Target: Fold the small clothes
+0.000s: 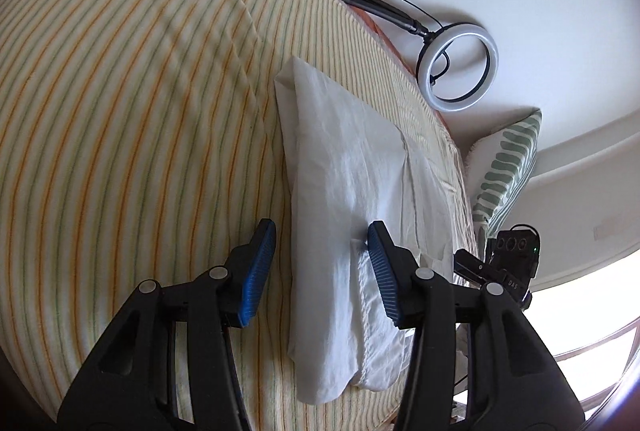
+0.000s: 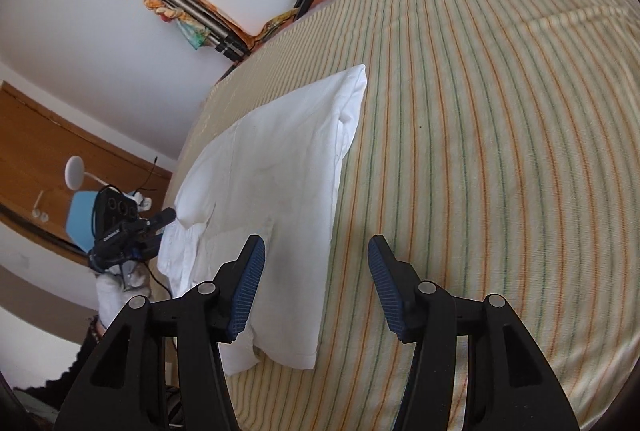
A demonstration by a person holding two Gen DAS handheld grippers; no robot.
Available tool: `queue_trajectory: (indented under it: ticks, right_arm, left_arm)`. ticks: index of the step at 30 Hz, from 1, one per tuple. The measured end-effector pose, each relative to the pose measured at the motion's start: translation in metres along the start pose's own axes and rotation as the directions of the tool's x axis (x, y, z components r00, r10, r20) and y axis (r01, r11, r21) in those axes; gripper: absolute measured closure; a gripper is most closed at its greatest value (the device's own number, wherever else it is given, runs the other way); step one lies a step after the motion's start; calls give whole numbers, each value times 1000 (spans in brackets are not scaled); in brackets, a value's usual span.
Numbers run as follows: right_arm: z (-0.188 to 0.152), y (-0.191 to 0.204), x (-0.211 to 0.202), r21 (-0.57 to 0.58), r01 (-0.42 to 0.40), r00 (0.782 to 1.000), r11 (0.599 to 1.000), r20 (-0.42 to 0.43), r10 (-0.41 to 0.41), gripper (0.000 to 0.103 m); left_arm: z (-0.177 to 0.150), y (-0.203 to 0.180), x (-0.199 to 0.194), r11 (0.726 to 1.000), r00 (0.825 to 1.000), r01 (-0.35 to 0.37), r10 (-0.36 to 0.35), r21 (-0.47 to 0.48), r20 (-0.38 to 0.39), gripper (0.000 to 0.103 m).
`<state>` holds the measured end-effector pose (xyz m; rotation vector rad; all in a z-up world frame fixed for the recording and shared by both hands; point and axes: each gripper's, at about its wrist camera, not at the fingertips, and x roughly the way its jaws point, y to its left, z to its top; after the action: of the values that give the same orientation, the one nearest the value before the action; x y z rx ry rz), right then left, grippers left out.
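A white garment (image 1: 348, 171), folded into a long strip, lies flat on the striped bedspread (image 1: 120, 111). My left gripper (image 1: 320, 231) hangs open just above its near end. The right pad (image 1: 380, 271) is over a hemmed fold and the left pad over the bedspread; neither pad presses the cloth. In the right wrist view the same garment (image 2: 272, 171) runs away from me. My right gripper (image 2: 316, 245) is open over its near right edge, with nothing pinched. The left gripper (image 2: 166, 217) shows at the garment's far left edge, held by a gloved hand (image 2: 116, 291).
A ring light (image 1: 460, 67) on a black stand leans by the white wall past the bed's edge. A green-patterned pillow (image 1: 504, 167) sits beside the bed. A folded tripod (image 2: 212, 23) in colourful cloth and a wooden panel (image 2: 40, 151) lie to the left.
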<state>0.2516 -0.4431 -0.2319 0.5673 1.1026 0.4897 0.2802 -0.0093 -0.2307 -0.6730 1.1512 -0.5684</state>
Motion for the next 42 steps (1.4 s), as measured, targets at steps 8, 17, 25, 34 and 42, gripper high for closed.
queue_trajectory:
  ticks: [8, 17, 25, 34, 42]
  right_arm:
    - [2, 1, 11, 16, -35, 999, 999, -15, 35, 61]
    - [-1, 11, 20, -11, -4, 1000, 1000, -21, 4, 65]
    - [-3, 27, 25, -90, 96, 995, 991, -24, -98, 66]
    - [-4, 33, 28, -121, 144, 989, 982, -10, -147, 65]
    - [-6, 43, 35, -175, 212, 977, 962, -2, -215, 71]
  left_arm:
    - [-1, -10, 14, 999, 1000, -20, 20, 34, -6, 60]
    - [-10, -28, 18, 977, 989, -147, 144, 151, 32, 71]
    - [-23, -53, 26, 916, 959, -282, 264, 287, 100, 73]
    - [-23, -52, 27, 906, 957, -290, 271, 309, 105, 73]
    - [-19, -44, 26, 935, 971, -239, 227, 262, 77, 81]
